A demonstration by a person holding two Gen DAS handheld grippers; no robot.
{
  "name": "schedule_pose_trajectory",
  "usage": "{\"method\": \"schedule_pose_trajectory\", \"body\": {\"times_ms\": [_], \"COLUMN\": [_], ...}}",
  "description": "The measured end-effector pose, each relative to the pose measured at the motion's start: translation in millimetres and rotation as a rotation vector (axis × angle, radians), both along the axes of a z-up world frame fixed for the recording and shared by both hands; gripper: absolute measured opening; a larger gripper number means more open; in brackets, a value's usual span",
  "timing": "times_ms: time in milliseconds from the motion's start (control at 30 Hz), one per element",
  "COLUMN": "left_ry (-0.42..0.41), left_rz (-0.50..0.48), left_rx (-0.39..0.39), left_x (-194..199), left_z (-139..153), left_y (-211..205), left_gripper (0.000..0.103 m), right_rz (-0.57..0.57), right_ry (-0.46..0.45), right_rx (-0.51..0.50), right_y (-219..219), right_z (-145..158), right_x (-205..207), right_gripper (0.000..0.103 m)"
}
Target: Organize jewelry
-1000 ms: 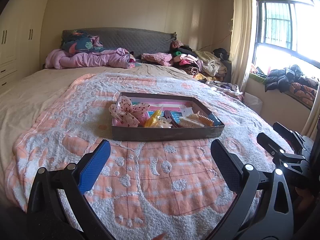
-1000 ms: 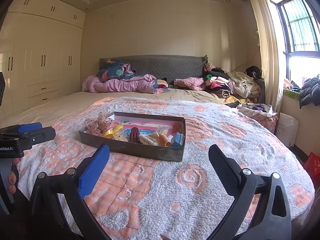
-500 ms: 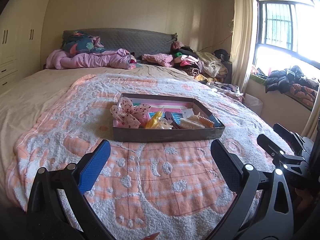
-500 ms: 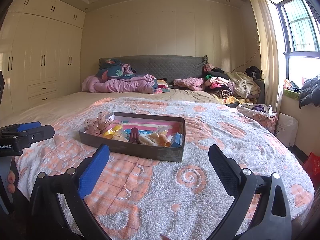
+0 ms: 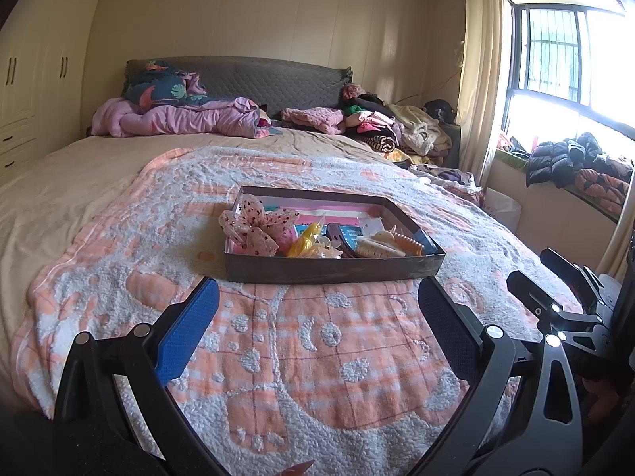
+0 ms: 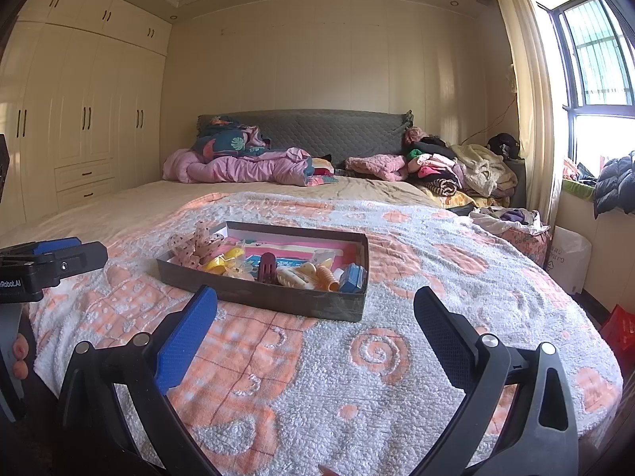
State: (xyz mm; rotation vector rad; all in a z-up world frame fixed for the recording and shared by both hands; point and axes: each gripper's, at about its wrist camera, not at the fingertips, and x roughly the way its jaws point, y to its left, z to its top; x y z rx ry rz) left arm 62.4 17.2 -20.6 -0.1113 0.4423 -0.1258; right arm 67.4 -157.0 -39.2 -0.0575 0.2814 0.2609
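A shallow dark grey tray (image 5: pixel 333 271) with a pink lining sits on the orange-and-white blanket (image 5: pixel 309 357) in the middle of the bed; it also shows in the right wrist view (image 6: pixel 278 295). In it lie a pink spotted bow (image 5: pixel 258 228), yellow clips (image 5: pixel 305 240), cream and orange hair claws (image 5: pixel 387 244) and a dark red clip (image 6: pixel 266 266). My left gripper (image 5: pixel 315 307) is open and empty, just short of the tray's near wall. My right gripper (image 6: pixel 313 319) is open and empty, near the tray's right corner.
A pink quilt (image 5: pixel 178 119) and piled clothes (image 5: pixel 381 127) lie at the grey headboard (image 6: pixel 337 131). Wardrobes (image 6: pixel 79 119) stand on the left. A window and a ledge with jackets (image 5: pixel 575 162) are on the right. The bed's foot edge is below the grippers.
The left wrist view has tilted up a little, so the tray sits slightly lower in it. The right gripper has barely moved. Both grippers stay open.
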Motion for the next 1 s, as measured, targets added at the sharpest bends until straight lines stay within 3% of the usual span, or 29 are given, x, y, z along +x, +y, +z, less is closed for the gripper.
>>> {"method": "schedule_pose_trajectory", "body": {"times_ms": [1000], "left_ry": [0.010], "left_rz": [0.018], "left_rx": [-0.003], "left_x": [-0.3], "left_z": [-1.2], "left_y": [1.2], "left_gripper": [0.092], "right_rz": [0.000], "right_ry": [0.000], "right_rx": [-0.006], "right_y": [1.3], "right_z": [-0.1], "right_x": [0.6], "right_gripper": [0.097]}}
